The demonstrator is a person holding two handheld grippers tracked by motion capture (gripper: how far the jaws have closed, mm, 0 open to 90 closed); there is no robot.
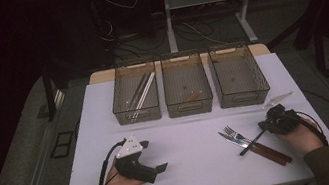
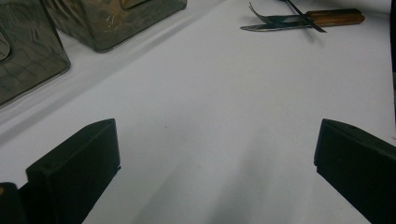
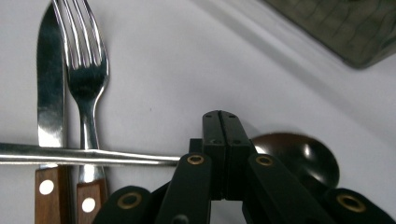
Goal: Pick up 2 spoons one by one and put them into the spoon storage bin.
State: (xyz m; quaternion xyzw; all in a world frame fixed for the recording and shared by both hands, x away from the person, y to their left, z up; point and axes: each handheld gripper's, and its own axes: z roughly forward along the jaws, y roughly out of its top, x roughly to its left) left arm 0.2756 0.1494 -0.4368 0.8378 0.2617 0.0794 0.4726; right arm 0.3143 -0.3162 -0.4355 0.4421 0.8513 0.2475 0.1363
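- Spoon [image 3: 299, 158]: dark, glossy bowl to the right of the right gripper's closed jaws in the right gripper view; its slim metal handle [image 3: 88, 156] runs out to the left, crossing over the knife and fork where blade and neck meet the wooden handles. The handle is clamped between the jaws.
- Right gripper [image 1: 263, 128]: at the table's near right, jaws pressed together on the spoon, held in the person's right hand [image 1: 301, 136].
- Fork [image 3: 86, 70]: tines pointing away, wooden handle with a pale rivet, lying just beside the knife.
- Knife [image 3: 49, 84]: long steel blade, riveted wooden handle, left of the fork in the right gripper view.
- Left gripper [image 1: 161, 167]: near left of the table, jaws spread wide with nothing between them, resting in the left hand [image 1: 116, 181].
- Three clear bins [image 1: 187, 88]: side by side at the far edge; the left one holds long pale sticks, the middle a small brown item.
- White table [image 1: 187, 149]: bears everything listed.
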